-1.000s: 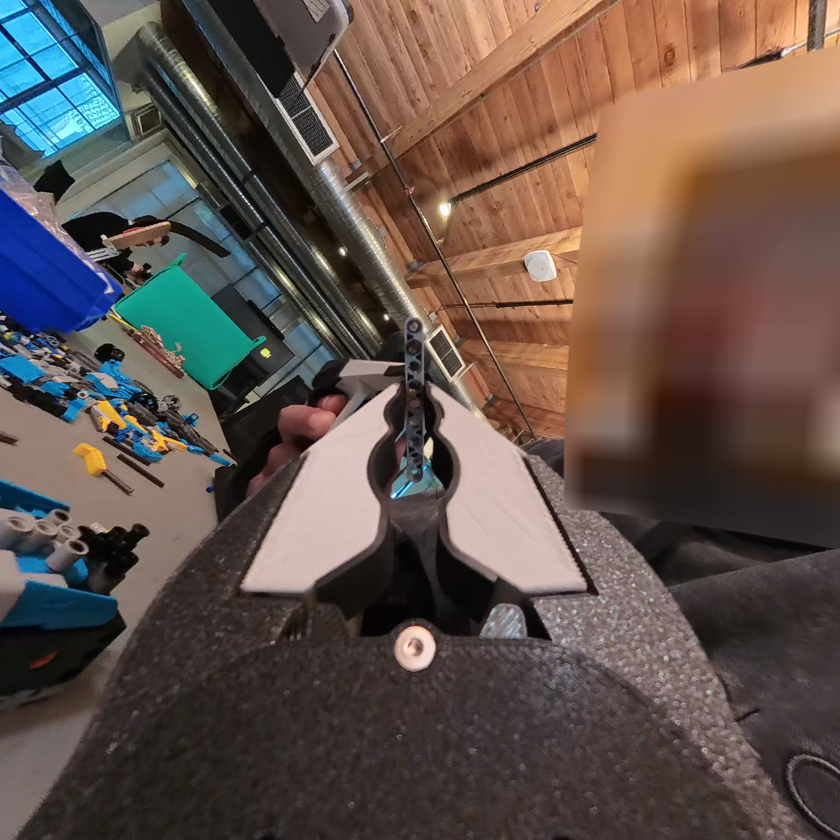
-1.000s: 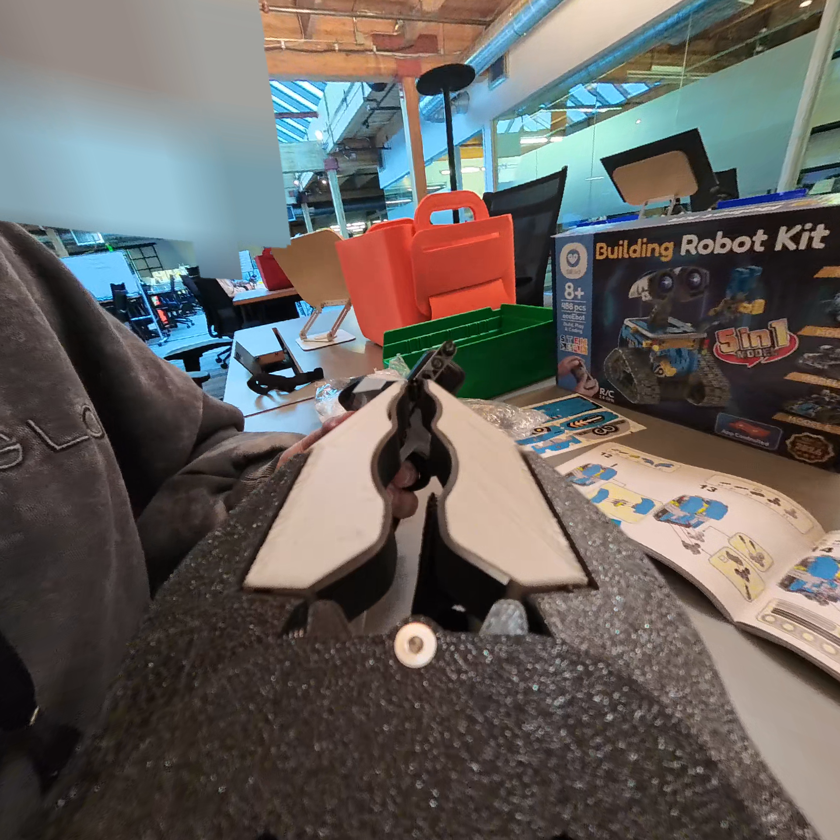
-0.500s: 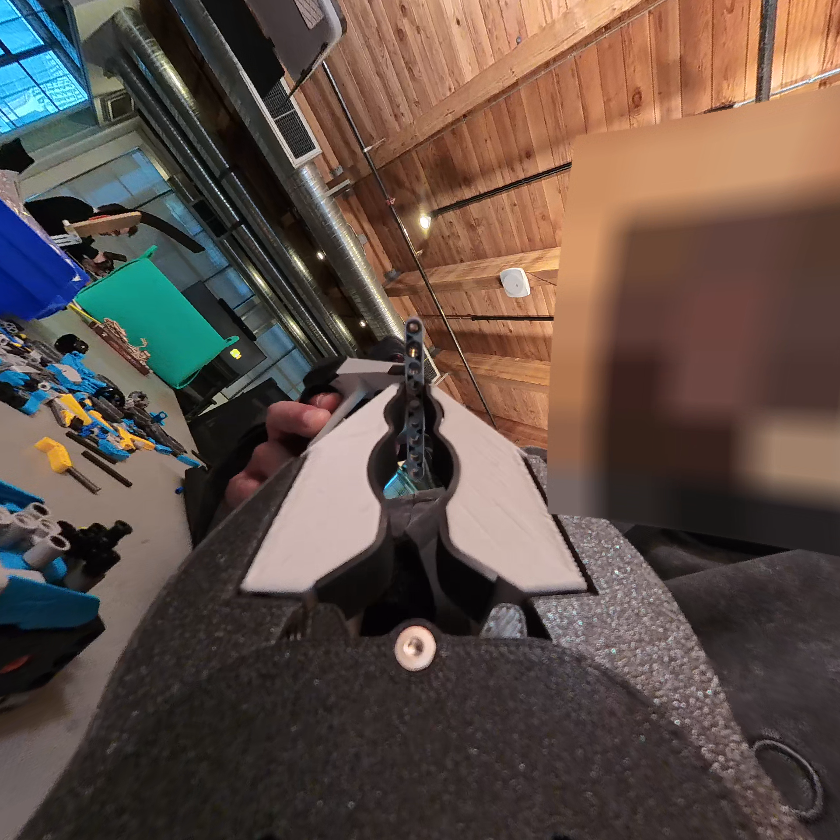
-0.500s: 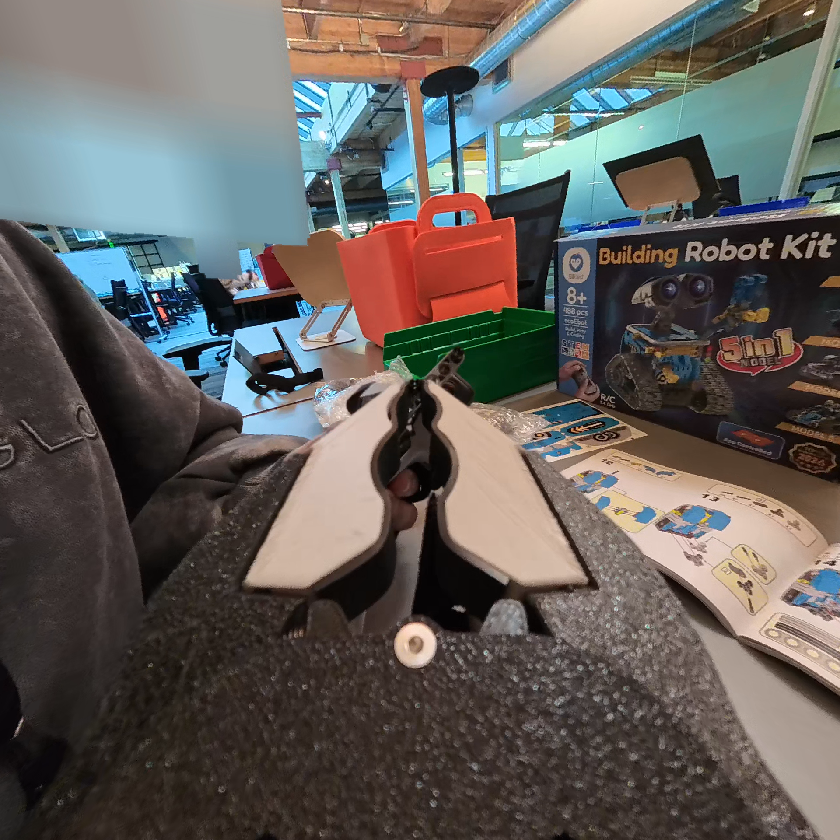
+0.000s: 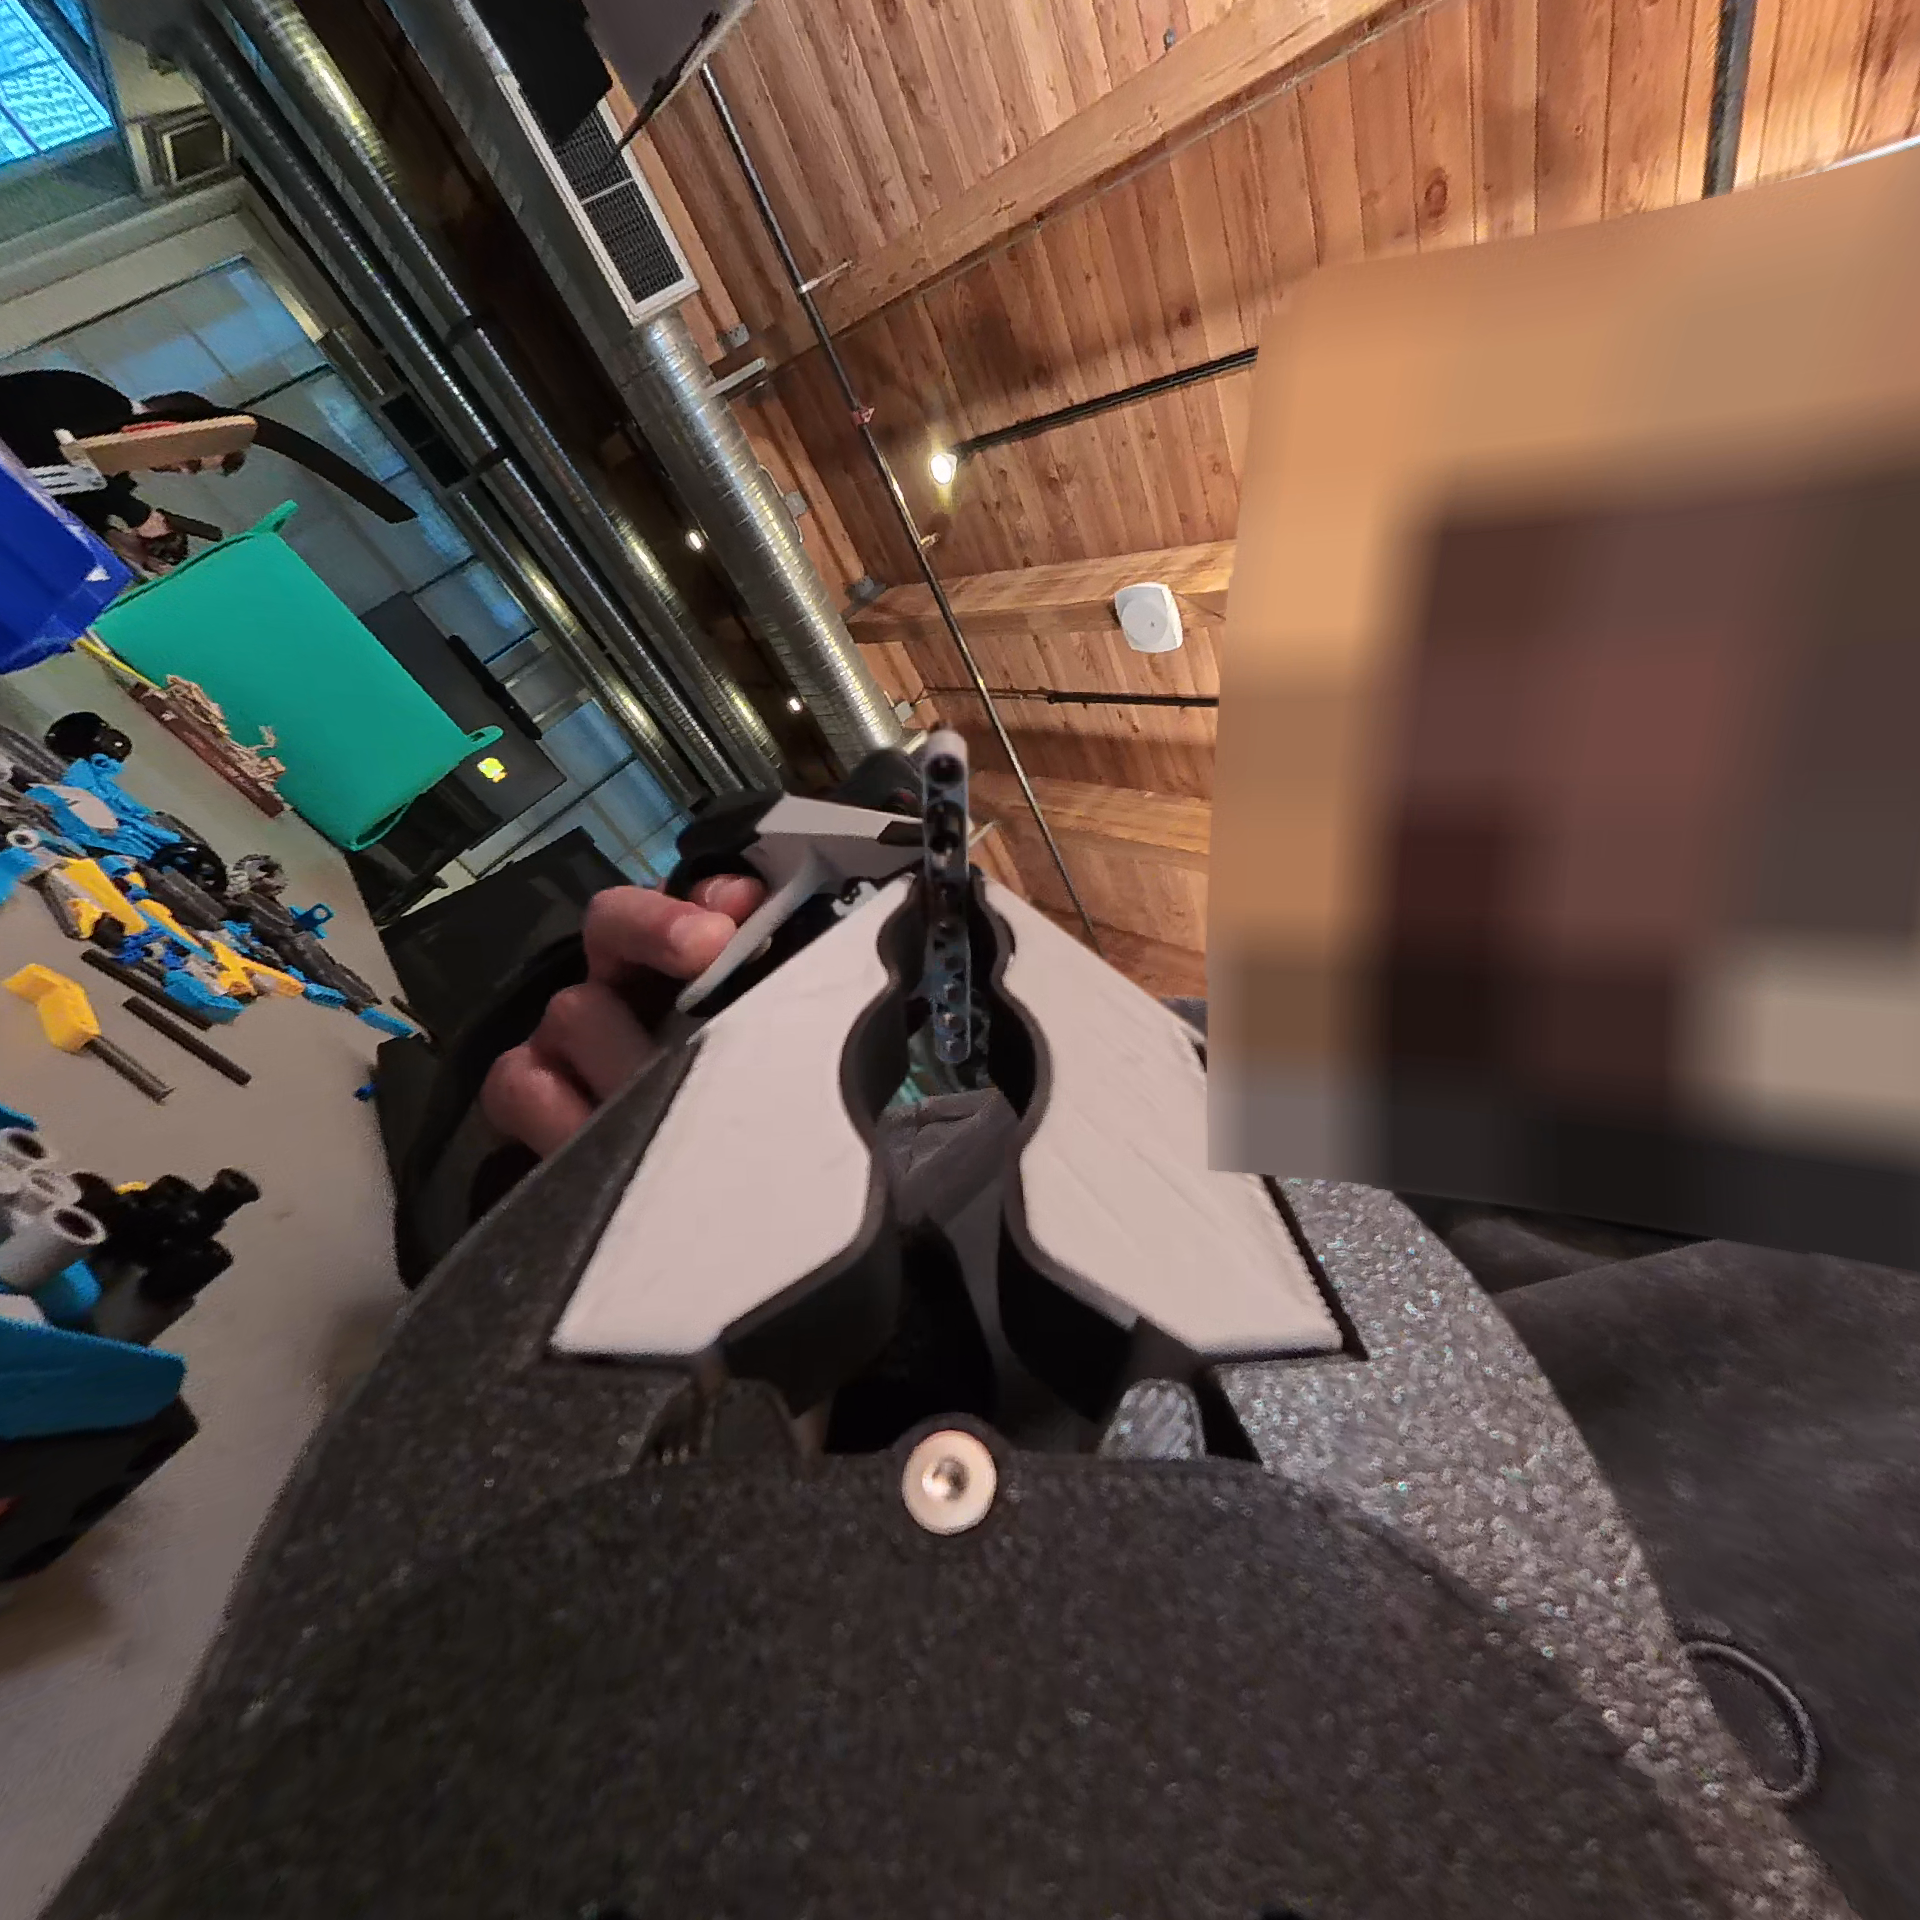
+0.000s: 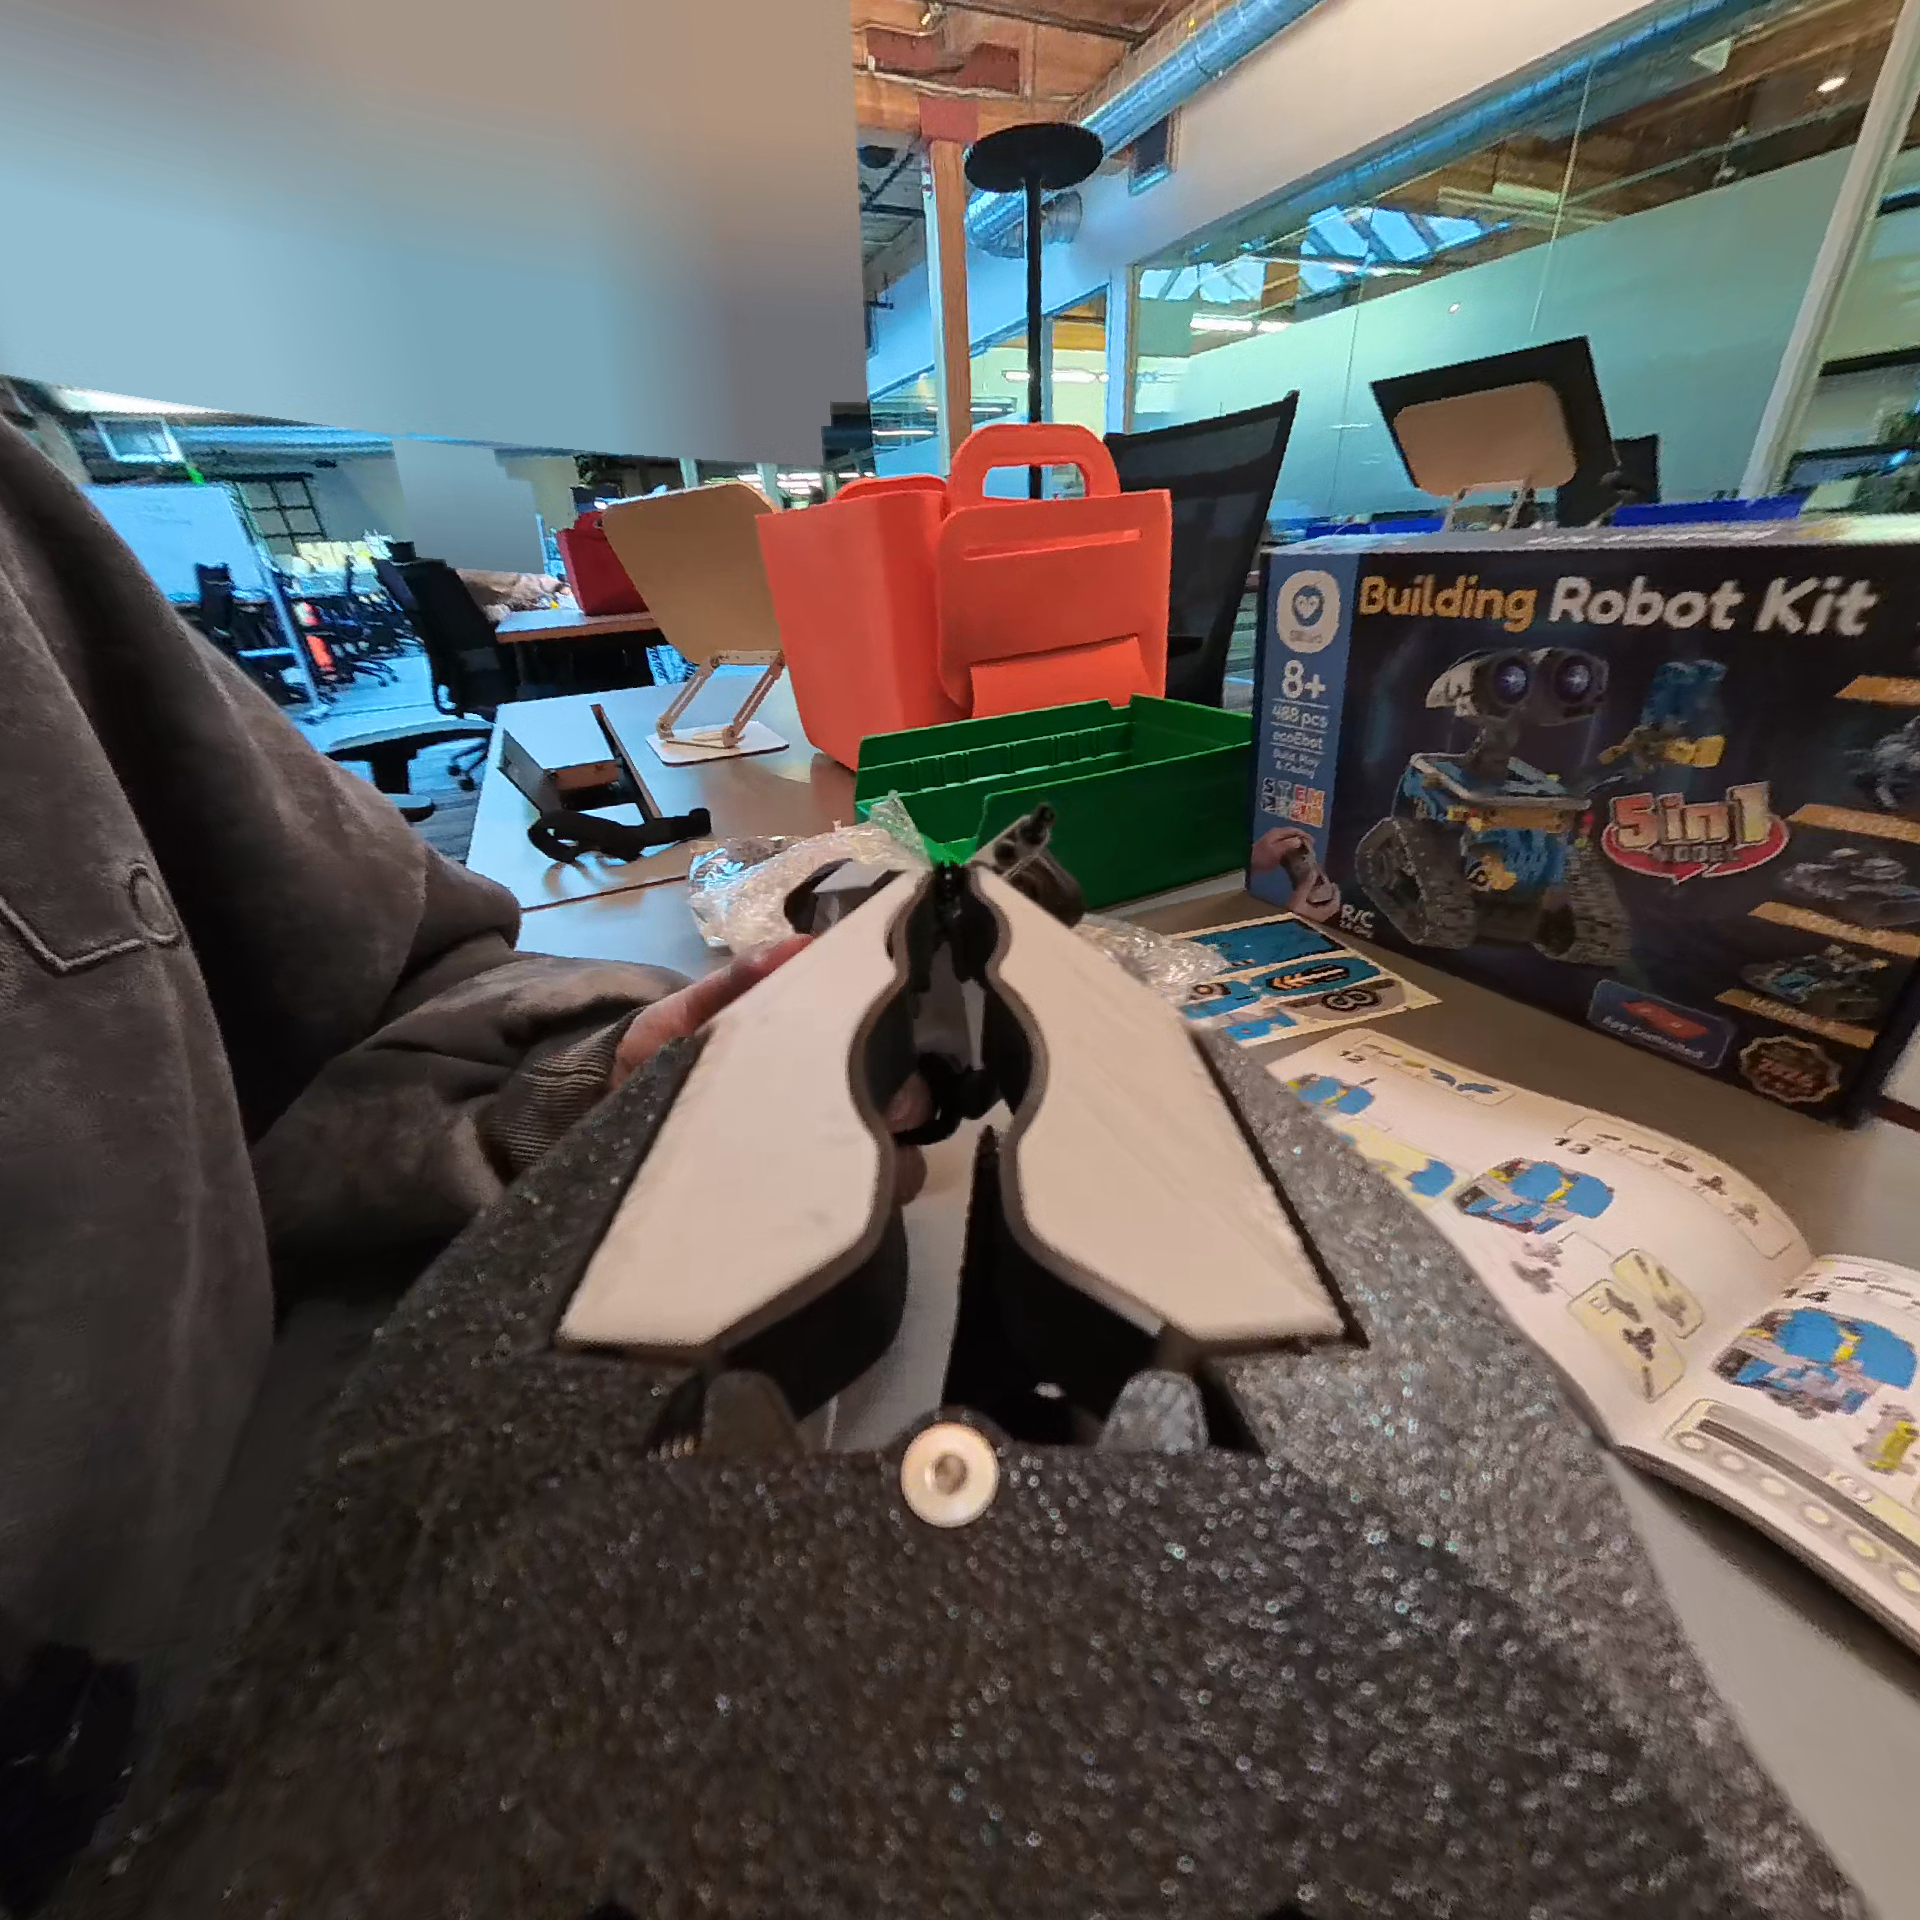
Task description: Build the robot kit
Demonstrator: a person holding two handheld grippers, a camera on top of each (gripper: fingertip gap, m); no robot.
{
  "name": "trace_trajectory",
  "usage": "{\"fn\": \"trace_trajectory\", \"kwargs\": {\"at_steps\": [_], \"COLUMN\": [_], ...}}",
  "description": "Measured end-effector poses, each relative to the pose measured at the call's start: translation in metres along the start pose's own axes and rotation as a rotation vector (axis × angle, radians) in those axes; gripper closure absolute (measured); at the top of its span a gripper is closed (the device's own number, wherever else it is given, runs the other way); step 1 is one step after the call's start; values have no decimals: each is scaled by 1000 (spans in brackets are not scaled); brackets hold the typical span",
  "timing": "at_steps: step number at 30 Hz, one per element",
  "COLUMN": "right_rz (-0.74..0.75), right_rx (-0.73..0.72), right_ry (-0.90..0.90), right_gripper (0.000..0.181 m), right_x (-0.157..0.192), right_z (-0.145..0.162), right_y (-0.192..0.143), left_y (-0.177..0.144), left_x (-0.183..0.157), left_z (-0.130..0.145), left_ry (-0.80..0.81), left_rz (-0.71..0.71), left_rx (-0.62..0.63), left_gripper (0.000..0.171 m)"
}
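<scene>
My left gripper (image 5: 943, 896) is shut on a dark grey perforated beam (image 5: 948, 977), which stands up between its tips and pokes out above them. My right gripper (image 5: 896, 828) comes in from the left in the left wrist view, held by a hand (image 5: 623, 966), with its tips against the beam's upper end. In the right wrist view my right gripper (image 6: 948, 885) has its tips together on a small black piece (image 6: 943, 940) that is mostly hidden. The beam's end (image 6: 1023, 831) shows just beyond them.
Loose blue, yellow and black building pieces (image 5: 156, 935) lie on the table at the left. A kit box (image 6: 1590, 790), an open instruction booklet (image 6: 1558, 1247), a sticker sheet (image 6: 1288, 977), a green tray (image 6: 1060, 790) and an orange bag (image 6: 966, 623) stand to the right. A grey sleeve (image 6: 208, 935) fills the left. My left and right fingertips are right by each other.
The right gripper's tips have closed in on the beam's upper end. Both views have shifted slightly. The left gripper still holds the beam.
</scene>
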State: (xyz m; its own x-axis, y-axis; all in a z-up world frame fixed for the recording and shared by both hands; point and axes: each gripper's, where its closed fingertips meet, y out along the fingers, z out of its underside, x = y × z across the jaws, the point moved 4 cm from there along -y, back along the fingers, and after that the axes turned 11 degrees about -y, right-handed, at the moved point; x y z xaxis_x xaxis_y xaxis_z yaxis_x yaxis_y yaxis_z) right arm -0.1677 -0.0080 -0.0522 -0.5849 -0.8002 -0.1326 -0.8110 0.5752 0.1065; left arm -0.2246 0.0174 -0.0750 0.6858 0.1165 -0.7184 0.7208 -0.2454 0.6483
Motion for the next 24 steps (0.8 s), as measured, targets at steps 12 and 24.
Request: {"fn": "trace_trajectory", "kwargs": {"at_steps": [12, 24], "right_rz": [-193, -292], "right_rx": [41, 196], "right_ry": [273, 280], "right_gripper": [177, 177], "right_x": [-1, 0], "right_z": [12, 30], "right_y": [-5, -13], "left_y": [-3, -7], "left_x": [5, 17], "left_z": [5, 11], "left_ry": [148, 302], "left_rz": [-141, -330], "left_rx": [150, 330], "left_gripper": [166, 166]}}
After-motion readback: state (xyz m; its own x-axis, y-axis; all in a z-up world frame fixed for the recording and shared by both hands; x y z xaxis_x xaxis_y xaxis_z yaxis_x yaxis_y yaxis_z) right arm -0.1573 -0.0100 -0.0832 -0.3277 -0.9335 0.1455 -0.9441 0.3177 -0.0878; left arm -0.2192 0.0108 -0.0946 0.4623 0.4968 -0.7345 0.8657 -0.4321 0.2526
